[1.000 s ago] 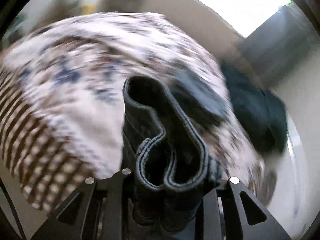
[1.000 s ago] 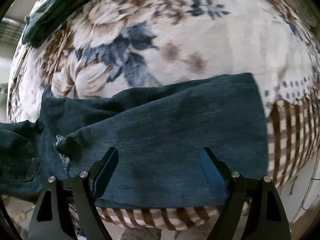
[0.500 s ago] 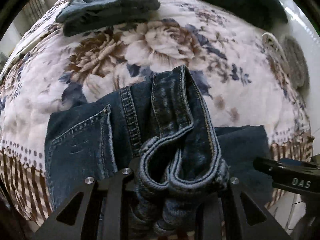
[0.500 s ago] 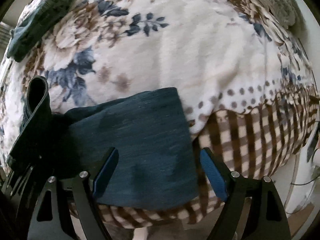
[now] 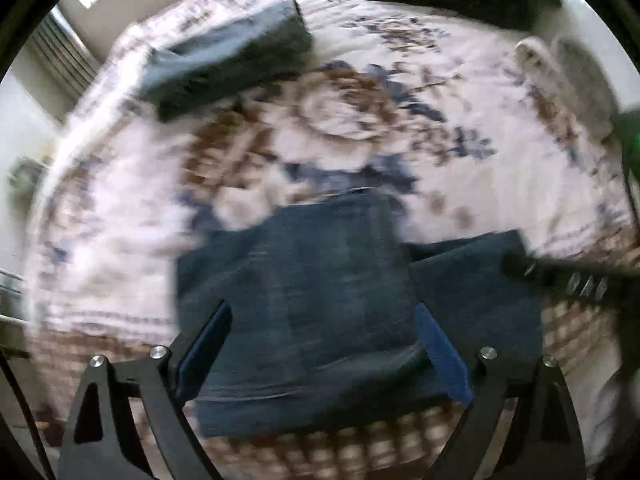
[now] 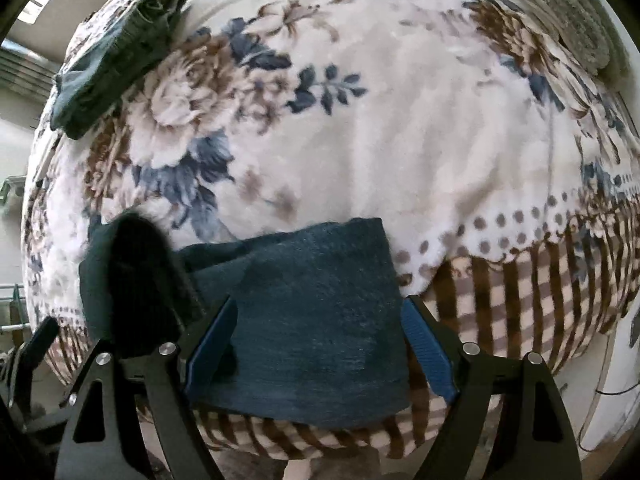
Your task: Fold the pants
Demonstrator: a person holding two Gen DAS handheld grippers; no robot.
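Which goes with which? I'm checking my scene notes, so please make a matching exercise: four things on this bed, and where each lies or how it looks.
Things:
1. jeans
2. folded dark garment
3. grey knitted piece
4. blanket border

Places or looks:
A. far right edge of the bed
B. brown checks, hanging over the near edge
C. far left of the bed
D. laid flat at the near edge

Pairs: 1-D, 2-C, 3-A, 4-B

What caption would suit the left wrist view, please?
Open left gripper above folded dark jeans on a floral blanket.
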